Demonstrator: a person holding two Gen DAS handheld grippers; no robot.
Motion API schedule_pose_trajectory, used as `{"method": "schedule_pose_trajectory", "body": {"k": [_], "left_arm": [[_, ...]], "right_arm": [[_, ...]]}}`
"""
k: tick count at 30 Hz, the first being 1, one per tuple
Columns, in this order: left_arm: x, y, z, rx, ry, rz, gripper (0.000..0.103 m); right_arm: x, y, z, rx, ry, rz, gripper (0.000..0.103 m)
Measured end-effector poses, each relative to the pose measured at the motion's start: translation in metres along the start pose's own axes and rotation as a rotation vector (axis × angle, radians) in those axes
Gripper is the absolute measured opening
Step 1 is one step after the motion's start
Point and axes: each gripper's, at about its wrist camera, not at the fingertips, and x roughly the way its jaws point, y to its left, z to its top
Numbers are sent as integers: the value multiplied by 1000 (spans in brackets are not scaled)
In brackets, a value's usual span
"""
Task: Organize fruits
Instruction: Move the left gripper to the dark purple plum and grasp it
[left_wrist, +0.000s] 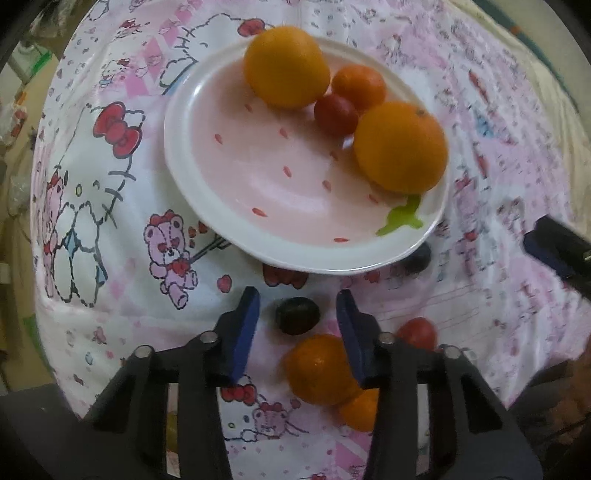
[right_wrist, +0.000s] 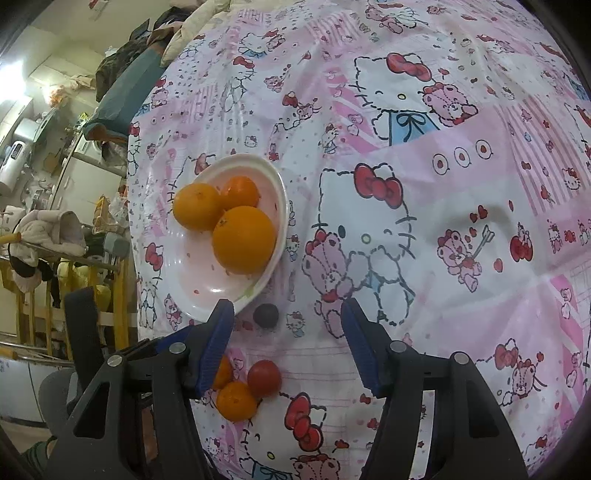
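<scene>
Left gripper: hanging over a dark grape, fingers apart, not touching.
Right gripper: hovering open, empty.
Plate: holding oranges, tomato.

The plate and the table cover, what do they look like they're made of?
Plate: probably glazed ceramic, possibly melamine; its thick white rim and pink well show soft glossy highlights. Table cover: looks like thin printed plastic sheeting, given its sheen and sharp creases, though coated fabric is possible.

L claw points down, jaws apart; R claw angled down, jaws apart.
</scene>
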Motion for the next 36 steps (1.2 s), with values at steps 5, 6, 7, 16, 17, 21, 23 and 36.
{"method": "schedule_pose_trajectory", "body": {"k": [5,6,7,16,17,21,23,36], "left_arm": [[3,-6,-2,24,15,11,20],[3,-8,-3,28,15,9,20],[2,-8,-3,28,14,11,20],[-27,8,-8,-10,-41,-27,20],[-30,11,-8,-16,-46,-34,20],[-38,25,-7,-27,-75,-30,20],[-42,36,-7,-43,-79,-37,20],[-53,41,-10,-47,-103,-23,20]], "right_arm": [[4,2,0,-15,9,-8,64],[5,3,0,-17,14,-8,64],[7,3,-1,-21,23,-11,64],[43,38,-14,-219,122,-109,59],[47,43,-16,-246,124,-122,58],[67,65,-23,-384,143,-212,52],[77,74,-27,-447,152,-258,49],[97,79,-27,-531,177,-329,25]]}}
